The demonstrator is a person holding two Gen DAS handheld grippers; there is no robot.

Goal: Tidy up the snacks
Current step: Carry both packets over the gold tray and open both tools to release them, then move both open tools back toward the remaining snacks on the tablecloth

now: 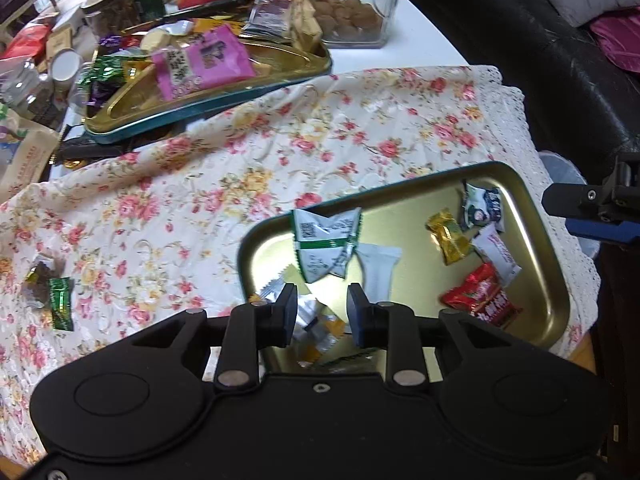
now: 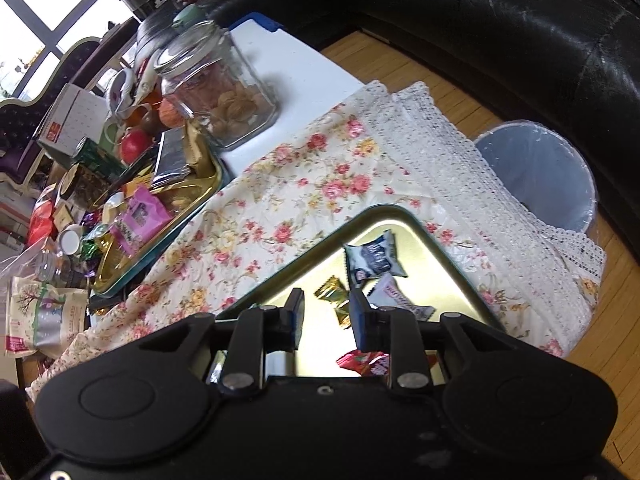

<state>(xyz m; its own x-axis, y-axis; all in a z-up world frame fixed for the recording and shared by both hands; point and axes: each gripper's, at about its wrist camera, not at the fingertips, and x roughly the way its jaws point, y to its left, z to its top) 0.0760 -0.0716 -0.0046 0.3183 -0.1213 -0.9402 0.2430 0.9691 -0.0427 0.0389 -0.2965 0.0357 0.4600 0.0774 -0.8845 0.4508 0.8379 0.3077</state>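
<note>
Gold tray [image 1: 532,216] lies flat on the floral cloth and holds wrapped snacks: green-and-white packet [image 1: 324,246], white packet [image 1: 378,276], gold candy [image 1: 448,240], red packet [image 1: 482,296]. A second gold tray [image 1: 280,68], tilted, holds a pink packet [image 1: 204,60].

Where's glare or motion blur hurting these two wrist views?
Left wrist: the green-white packet above the gold tray is motion-smeared; the tray floor mirrors the wrappers. Right wrist: the window is blown out and a bright glare band washes the tray's near floor. Both views bend at the edges.
</note>
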